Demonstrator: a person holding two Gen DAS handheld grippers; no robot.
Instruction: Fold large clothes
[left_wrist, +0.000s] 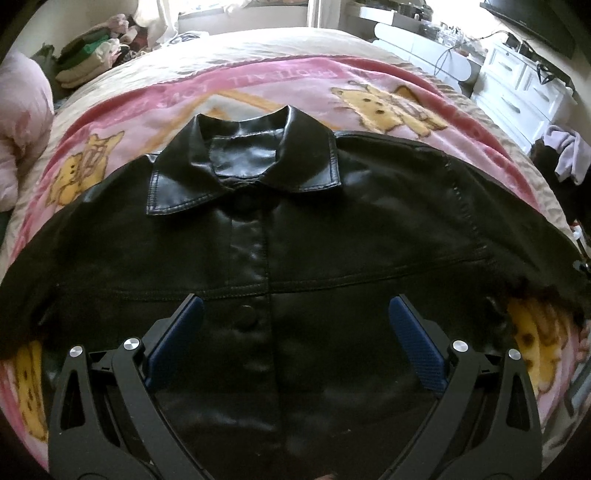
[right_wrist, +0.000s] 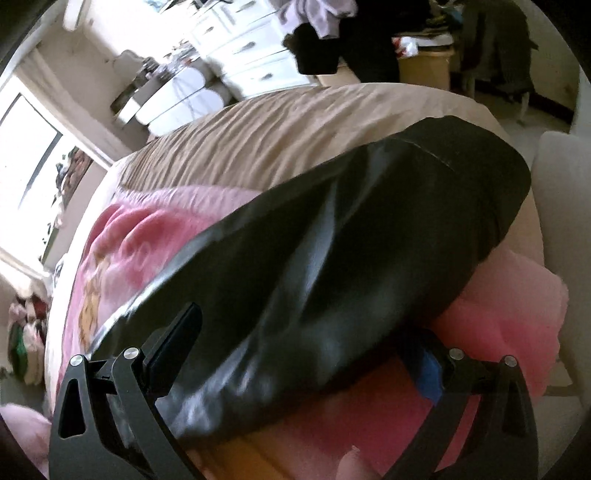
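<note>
Lower frame in the left wrist view: the left gripper (left_wrist: 295, 325) shows matte black linkage arms with triangular cut-outs, round silver screw heads at the joints, and blue textured fingers (left_wrist: 415, 343). The right gripper (right_wrist: 303, 339) has the same black frame and silver screws, one blue pad half hidden at lower right.

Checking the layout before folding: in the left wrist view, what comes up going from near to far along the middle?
Left gripper → jacket button → collar → pink blanket → beige bedspread.
</note>
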